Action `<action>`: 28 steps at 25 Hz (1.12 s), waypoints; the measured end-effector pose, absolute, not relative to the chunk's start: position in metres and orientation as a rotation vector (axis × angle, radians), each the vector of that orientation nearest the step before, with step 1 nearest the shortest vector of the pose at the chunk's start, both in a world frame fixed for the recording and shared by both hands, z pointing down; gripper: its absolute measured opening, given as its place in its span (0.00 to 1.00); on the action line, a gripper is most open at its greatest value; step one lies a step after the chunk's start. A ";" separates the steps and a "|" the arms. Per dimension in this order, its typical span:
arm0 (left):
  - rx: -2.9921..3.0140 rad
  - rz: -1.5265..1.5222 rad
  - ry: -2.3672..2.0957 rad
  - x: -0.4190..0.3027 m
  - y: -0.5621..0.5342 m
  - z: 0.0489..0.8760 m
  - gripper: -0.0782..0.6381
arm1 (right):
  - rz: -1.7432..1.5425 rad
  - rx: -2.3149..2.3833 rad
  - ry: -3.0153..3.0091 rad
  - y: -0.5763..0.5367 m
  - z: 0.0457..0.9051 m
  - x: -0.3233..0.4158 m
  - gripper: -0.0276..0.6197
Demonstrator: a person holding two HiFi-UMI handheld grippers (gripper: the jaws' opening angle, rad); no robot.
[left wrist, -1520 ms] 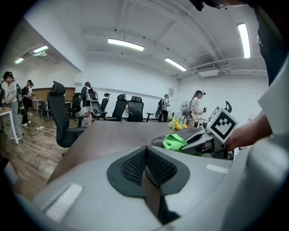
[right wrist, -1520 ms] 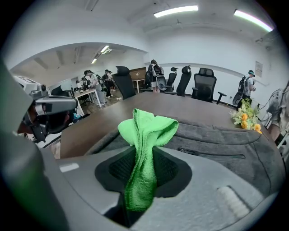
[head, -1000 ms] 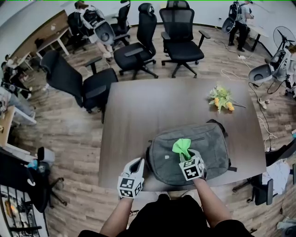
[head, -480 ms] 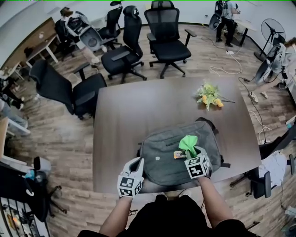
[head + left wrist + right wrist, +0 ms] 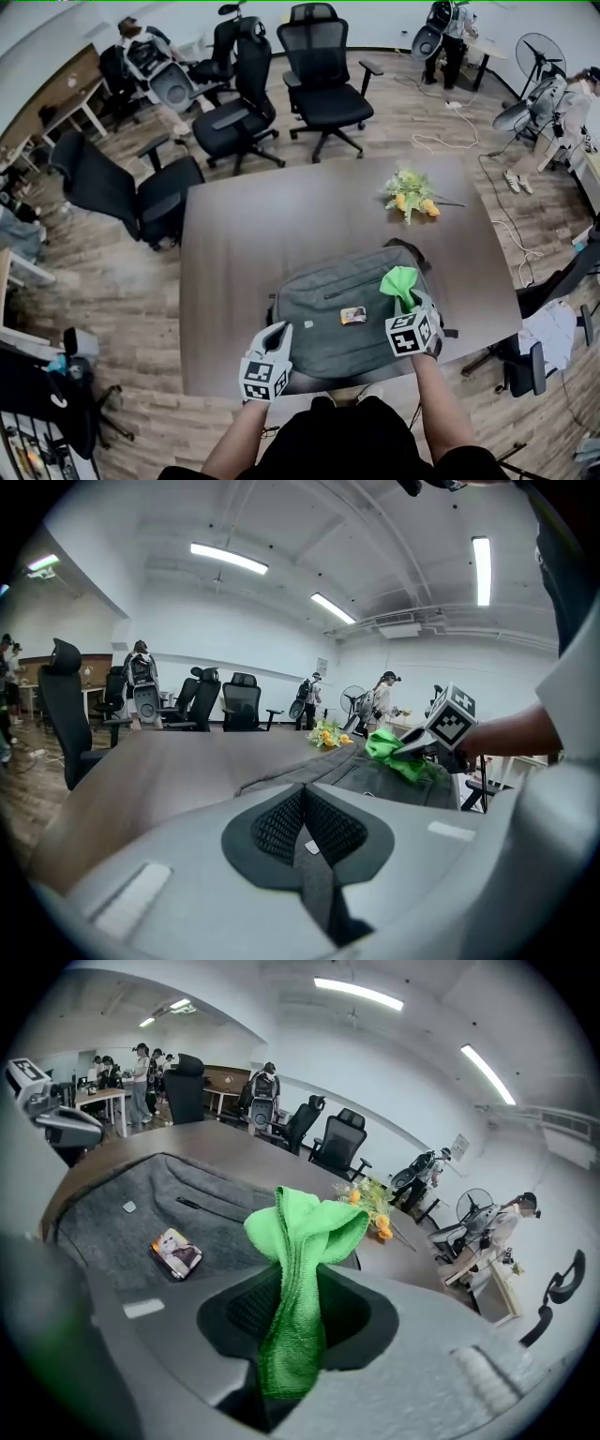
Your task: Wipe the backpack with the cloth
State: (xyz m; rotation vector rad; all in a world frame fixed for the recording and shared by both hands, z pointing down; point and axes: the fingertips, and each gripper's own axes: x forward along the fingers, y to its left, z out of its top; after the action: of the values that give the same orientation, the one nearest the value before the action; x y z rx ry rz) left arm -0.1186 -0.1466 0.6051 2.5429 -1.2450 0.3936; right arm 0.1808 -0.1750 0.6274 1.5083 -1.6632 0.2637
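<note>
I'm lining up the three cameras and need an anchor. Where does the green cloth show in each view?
Head view: the green cloth is at lower right, over the right end of the grey backpack, held by the right gripper.
Left gripper view: the cloth is right of centre, on the backpack.
Right gripper view: the cloth is dead centre, clamped between the jaws.
Shared landmark: the yellow flowers, beyond the backpack in all three.

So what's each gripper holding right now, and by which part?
The right gripper pinches the green cloth by its bunched lower end; the rest stands above the jaws. The left gripper is shut on nothing.
</note>
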 end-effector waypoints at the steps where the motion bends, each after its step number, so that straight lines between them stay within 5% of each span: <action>1: 2.544 0.394 -1.242 -0.117 -0.146 0.606 0.14 | 0.251 1.513 -1.650 -0.175 0.625 0.185 0.21; 18: 2.521 0.439 -1.295 -0.115 -0.131 0.610 0.14 | 0.162 1.521 -1.612 -0.162 0.611 0.207 0.21; 28: 2.516 0.481 -1.379 -0.132 -0.113 0.600 0.14 | 0.357 1.404 -1.924 -0.143 0.621 0.116 0.21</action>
State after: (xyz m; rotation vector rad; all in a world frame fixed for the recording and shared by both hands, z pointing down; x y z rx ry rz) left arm -0.1317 -0.1127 0.6000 2.5159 -1.3789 0.4815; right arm 0.1156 -0.1431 0.6213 1.4037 -1.9244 0.3573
